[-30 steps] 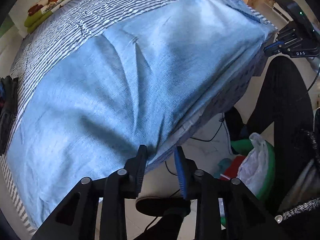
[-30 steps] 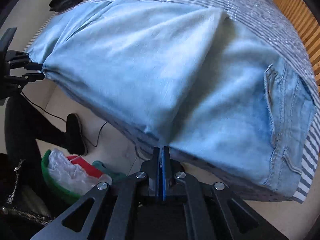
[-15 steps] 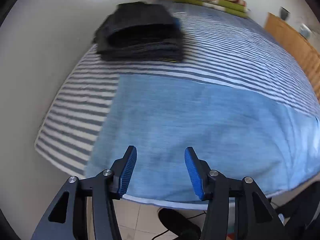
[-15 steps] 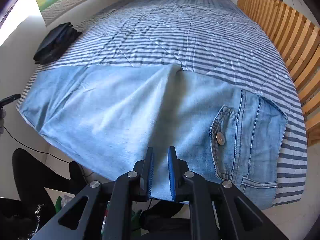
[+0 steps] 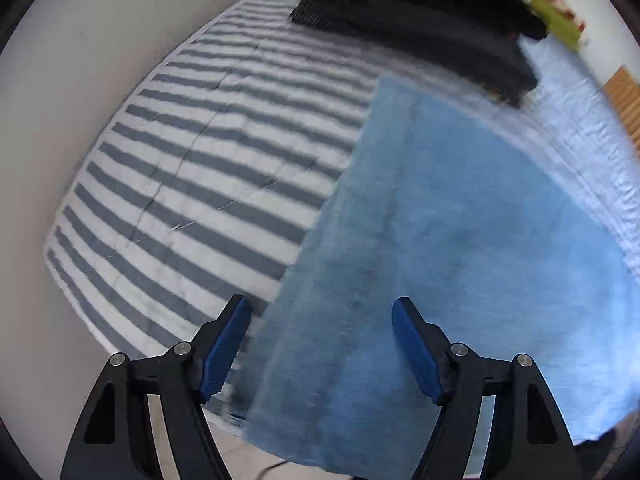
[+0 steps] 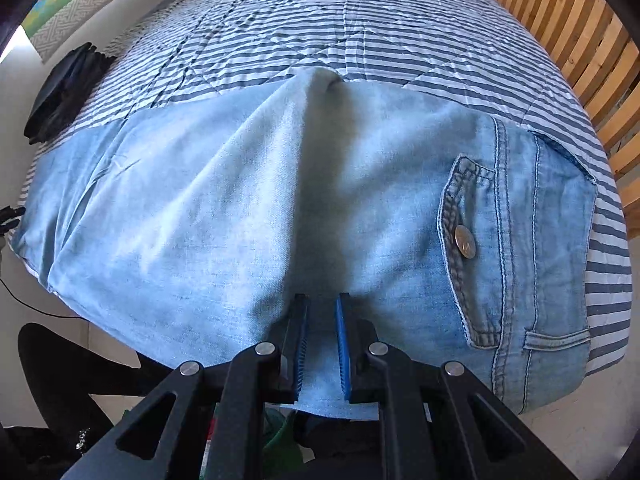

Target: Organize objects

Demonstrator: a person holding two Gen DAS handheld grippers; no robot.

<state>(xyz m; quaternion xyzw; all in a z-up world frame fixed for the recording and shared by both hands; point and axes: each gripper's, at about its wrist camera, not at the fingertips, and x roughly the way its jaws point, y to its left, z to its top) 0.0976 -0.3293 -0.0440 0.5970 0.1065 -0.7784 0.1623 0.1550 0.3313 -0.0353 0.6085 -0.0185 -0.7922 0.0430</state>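
Observation:
Light blue jeans [image 6: 240, 200] lie spread across the striped bed cover [image 6: 320, 32], with a fold ridge running up the middle and a buttoned back pocket [image 6: 465, 241] to the right. My right gripper [image 6: 320, 300] hangs over the near edge of the denim. Its jaws stand a narrow gap apart, and cloth shows flat beneath them, not pinched. In the left wrist view the leg end of the jeans [image 5: 460, 240] rests on the striped cover [image 5: 200, 160]. My left gripper [image 5: 320, 320] hovers above that end with its jaws opening wide and nothing pressed between them.
A stack of folded dark clothes [image 5: 420, 12] sits on the bed just beyond the jeans' leg end, also seen as the dark stack [image 6: 60, 92]. A wooden slatted rail [image 6: 580, 40] borders the bed's right side. A person's black-clad leg [image 6: 60, 360] stands on the floor.
My left gripper swung from the jeans' near edge round to the leg end by the dark stack, its jaws widening. My right gripper's jaws parted off the denim edge, and the jeans settled flat.

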